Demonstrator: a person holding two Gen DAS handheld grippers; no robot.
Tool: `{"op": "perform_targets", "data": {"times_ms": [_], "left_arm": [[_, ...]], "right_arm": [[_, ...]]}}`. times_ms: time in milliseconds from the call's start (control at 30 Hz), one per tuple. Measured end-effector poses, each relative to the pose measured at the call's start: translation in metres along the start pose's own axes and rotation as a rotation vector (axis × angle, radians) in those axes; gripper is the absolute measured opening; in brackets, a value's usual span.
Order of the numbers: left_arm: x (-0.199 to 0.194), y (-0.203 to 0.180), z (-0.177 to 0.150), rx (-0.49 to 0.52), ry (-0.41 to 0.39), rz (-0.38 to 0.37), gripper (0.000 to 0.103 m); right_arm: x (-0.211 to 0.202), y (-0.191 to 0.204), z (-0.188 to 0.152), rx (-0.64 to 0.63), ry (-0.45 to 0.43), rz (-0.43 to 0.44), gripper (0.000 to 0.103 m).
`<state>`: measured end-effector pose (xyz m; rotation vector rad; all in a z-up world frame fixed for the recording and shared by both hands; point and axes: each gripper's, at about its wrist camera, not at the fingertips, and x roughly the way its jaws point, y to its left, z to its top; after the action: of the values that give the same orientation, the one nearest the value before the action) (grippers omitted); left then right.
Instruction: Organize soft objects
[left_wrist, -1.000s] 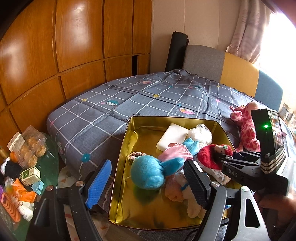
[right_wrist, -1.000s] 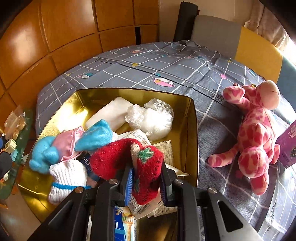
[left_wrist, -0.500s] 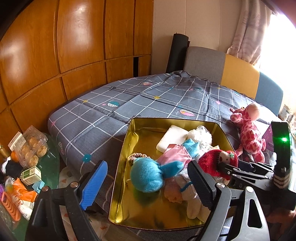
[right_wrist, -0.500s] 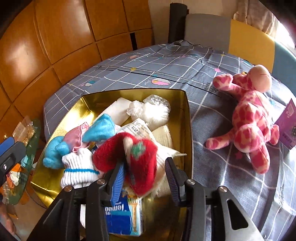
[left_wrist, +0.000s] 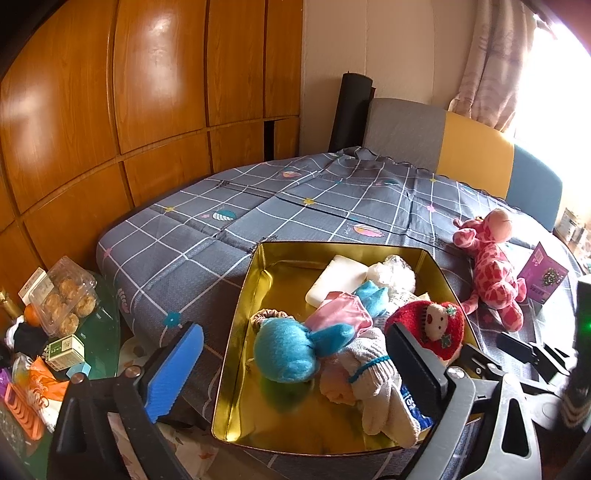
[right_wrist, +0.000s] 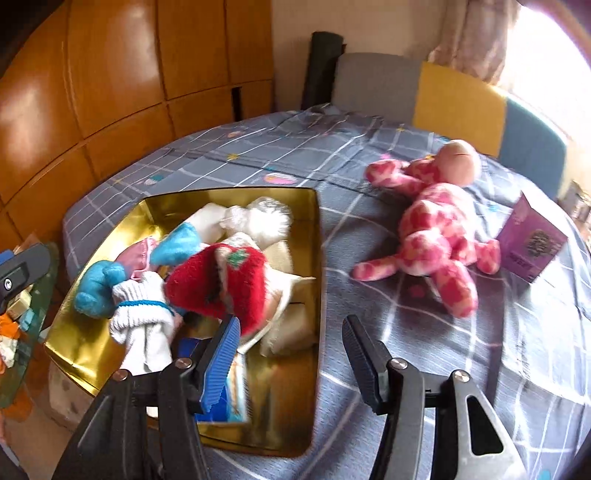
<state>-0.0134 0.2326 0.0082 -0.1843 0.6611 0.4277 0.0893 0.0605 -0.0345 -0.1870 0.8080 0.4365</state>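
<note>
A gold tin (left_wrist: 240, 332) (right_wrist: 312, 229) sits on the grey checked bed. It holds a red strawberry doll (left_wrist: 430, 330) (right_wrist: 225, 284), a blue plush (left_wrist: 291, 350) (right_wrist: 98, 286), white socks (left_wrist: 376, 384) (right_wrist: 142, 321), a white pad (left_wrist: 336, 278) and a plastic-wrapped white bundle (right_wrist: 264, 219). A pink spotted giraffe plush (left_wrist: 493, 273) (right_wrist: 436, 229) lies on the bed right of the tin. My left gripper (left_wrist: 291, 373) is open and empty above the tin's near edge. My right gripper (right_wrist: 291, 354) is open and empty, just back from the red doll at the tin's right corner.
A purple card (left_wrist: 543, 275) (right_wrist: 530, 245) stands on the bed beyond the giraffe. A glass side table (left_wrist: 103, 332) at the left holds a pastry box (left_wrist: 62, 295) and small packets. Wooden panels line the wall. Grey, yellow and blue cushions stand behind the bed.
My right gripper opened and let go of the red strawberry doll, which now lies in the tin. The gripper then pulled back and swung right. The left gripper rose slightly.
</note>
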Motion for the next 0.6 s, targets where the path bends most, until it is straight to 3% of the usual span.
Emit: {"op": "perform_targets", "data": {"times_ms": [600], "left_arm": [[-0.006, -0.033, -0.014, 0.029, 0.049, -0.017, 0.103]], "right_arm": [[-0.045, -0.034, -0.027, 0.089, -0.082, -0.111, 0.058]]}}
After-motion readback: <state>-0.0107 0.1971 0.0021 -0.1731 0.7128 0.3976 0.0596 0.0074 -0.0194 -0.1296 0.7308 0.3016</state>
